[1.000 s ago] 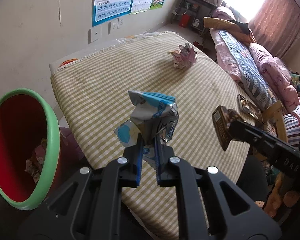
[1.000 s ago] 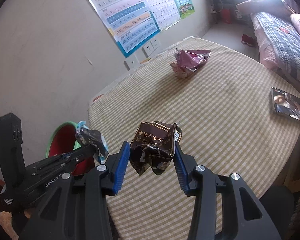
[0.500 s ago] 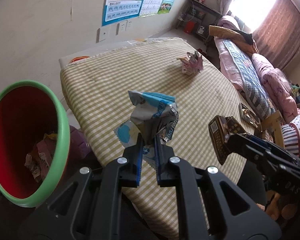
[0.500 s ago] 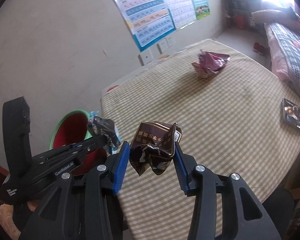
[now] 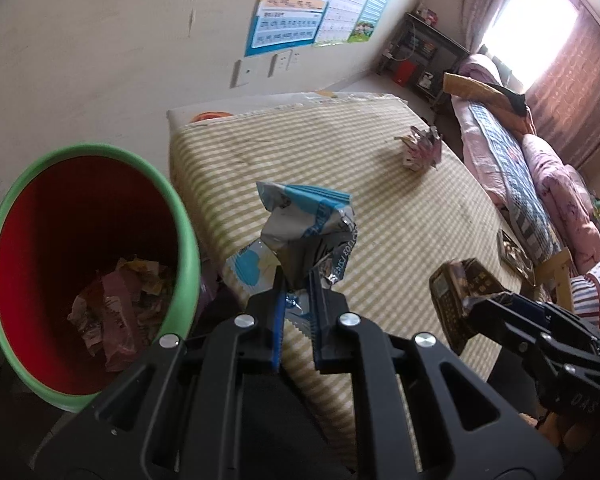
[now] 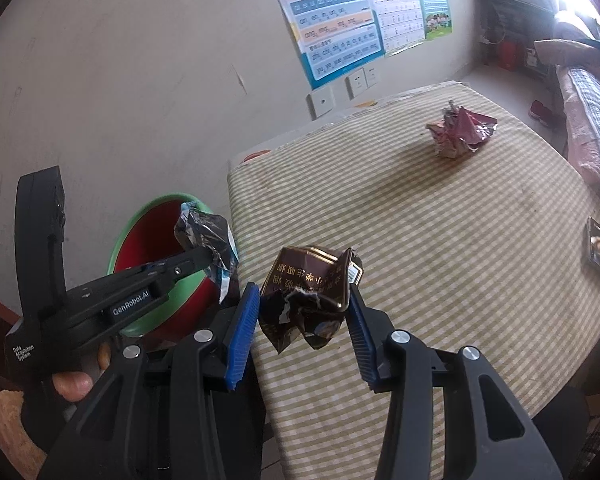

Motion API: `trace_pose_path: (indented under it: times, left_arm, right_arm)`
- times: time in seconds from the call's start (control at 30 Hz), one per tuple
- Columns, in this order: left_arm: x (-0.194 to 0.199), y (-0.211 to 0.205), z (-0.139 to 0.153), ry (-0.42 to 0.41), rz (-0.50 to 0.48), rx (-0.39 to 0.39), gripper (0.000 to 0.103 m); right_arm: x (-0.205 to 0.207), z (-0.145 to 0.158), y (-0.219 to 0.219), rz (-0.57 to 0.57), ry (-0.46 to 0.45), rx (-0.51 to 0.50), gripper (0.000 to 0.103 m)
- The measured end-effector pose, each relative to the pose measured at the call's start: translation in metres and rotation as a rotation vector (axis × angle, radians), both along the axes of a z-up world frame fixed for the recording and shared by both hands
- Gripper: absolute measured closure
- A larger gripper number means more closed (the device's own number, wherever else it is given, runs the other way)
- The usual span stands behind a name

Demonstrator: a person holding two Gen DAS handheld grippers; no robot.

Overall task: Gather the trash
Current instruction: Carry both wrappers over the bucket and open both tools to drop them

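1. Left hand-held gripper (image 5: 296, 294) is pinched almost completely shut on the blue-and-silver wrapper (image 5: 304, 232), gripping it low down on a thin crumpled fold. The bulk of the wrapper stands up above the pads, in the air beside the bin.
2. Right hand-held gripper (image 6: 302, 312) sits partly open, its jaws pressed on both sides of the dark brown packet (image 6: 310, 284). That one is bulkier, a crushed pack, held above the near edge of the table (image 6: 440, 240).
3. Both pieces look feather-light, thin and crinkly, probably foil or film: they will crush rather than resist, and slick surfaces could slip from a loose pinch.
4. The red bin with the green rim (image 5: 84, 256) stands just beside the table's corner, with scraps already lying at the bottom.
5. One more piece to collect: the pink crumpled wrapper (image 6: 460, 132) lies far across the table. I'd judge its bunched middle the best place to grab, since the spiky edges would just fold away.
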State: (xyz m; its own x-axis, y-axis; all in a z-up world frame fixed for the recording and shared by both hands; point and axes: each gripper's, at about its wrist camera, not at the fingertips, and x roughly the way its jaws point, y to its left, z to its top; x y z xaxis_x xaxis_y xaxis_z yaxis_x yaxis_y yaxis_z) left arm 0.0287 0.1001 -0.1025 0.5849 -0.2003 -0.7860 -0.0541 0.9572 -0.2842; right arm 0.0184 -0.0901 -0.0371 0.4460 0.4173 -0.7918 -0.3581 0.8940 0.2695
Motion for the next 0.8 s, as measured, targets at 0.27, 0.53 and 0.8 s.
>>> trace_pose_path:
  times: [0.27,0.53,0.8]
  left_arm:
    - [-0.006,0.023,-0.002,0.0,0.047,0.003,0.093]
    - [-0.013,0.036,-0.004,0.012,0.074,0.004,0.093]
    - [-0.013,0.038,-0.008,0.024,0.074,-0.008,0.093]
  right_arm:
    - [-0.001,-0.002,0.022,0.06,0.011,-0.007,0.061]
    - [0.018,-0.012,-0.008,-0.032,0.049,0.007,0.056]
    - [0.018,-0.054,-0.022,-0.005,0.234,-0.014,0.042]
